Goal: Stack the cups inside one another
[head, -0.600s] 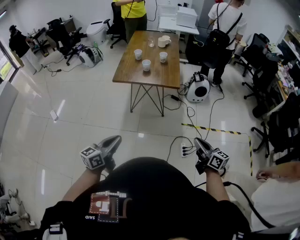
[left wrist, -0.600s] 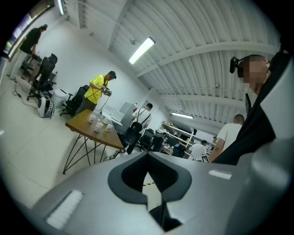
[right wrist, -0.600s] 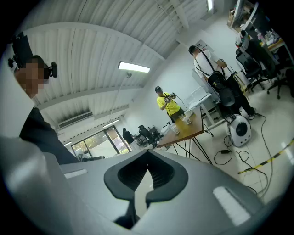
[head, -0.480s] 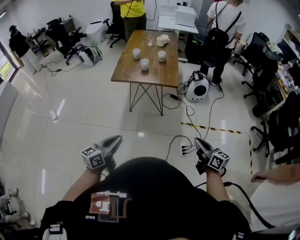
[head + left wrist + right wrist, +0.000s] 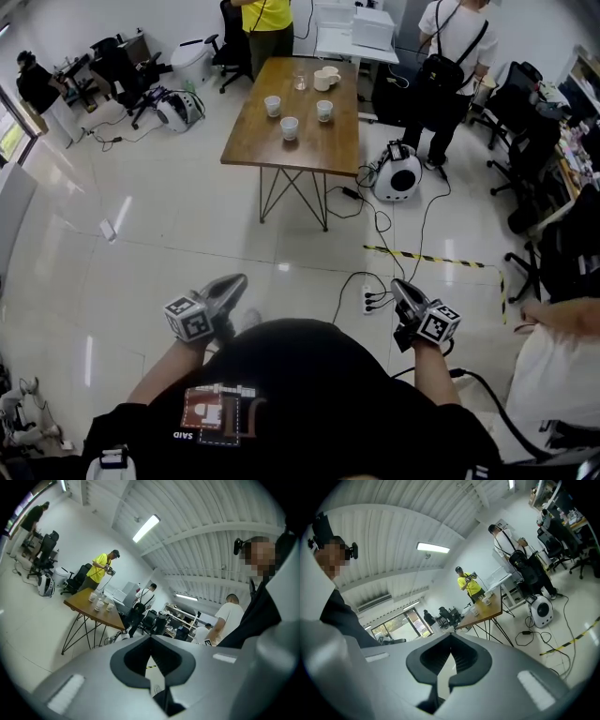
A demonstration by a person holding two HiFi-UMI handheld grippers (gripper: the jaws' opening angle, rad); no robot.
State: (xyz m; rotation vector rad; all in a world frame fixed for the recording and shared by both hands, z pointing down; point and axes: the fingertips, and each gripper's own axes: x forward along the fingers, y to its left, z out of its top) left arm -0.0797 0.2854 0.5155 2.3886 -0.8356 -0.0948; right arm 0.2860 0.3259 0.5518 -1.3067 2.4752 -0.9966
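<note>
You stand well back from the wooden table (image 5: pixel 300 141), which lies at your 12 o'clock across open floor. The head view shows both tools held close to your body: the left gripper (image 5: pixel 237 280) at roughly 10 o'clock of your torso and the right gripper (image 5: pixel 397 285) at roughly 2 o'clock, both pointing towards the table. That view does not show how the jaws stand, so read each gripper view for this. In the left gripper view the jaw tips meet with nothing between them. In the right gripper view the jaws are likewise closed and hold nothing. The three white cups (image 5: pixel 290 127) stand upright and apart from one another on the far half of the tabletop. A mug (image 5: pixel 326 81) stands beyond them at their 12 o'clock. Only the head view shows the floor items: a power strip (image 5: pixel 368 300) between the two tools, a yellow-and-black taped line (image 5: pixel 431 258) and a white rounded unit (image 5: pixel 397 174) at the table's 3 o'clock. Only the left gripper view shows the person in the yellow shirt (image 5: pixel 100 568) at full height behind the table, and a lit ceiling lamp (image 5: pixel 145 528). Only the right gripper view shows a window (image 5: pixel 396 625) at the table's 9 o'clock.
</note>
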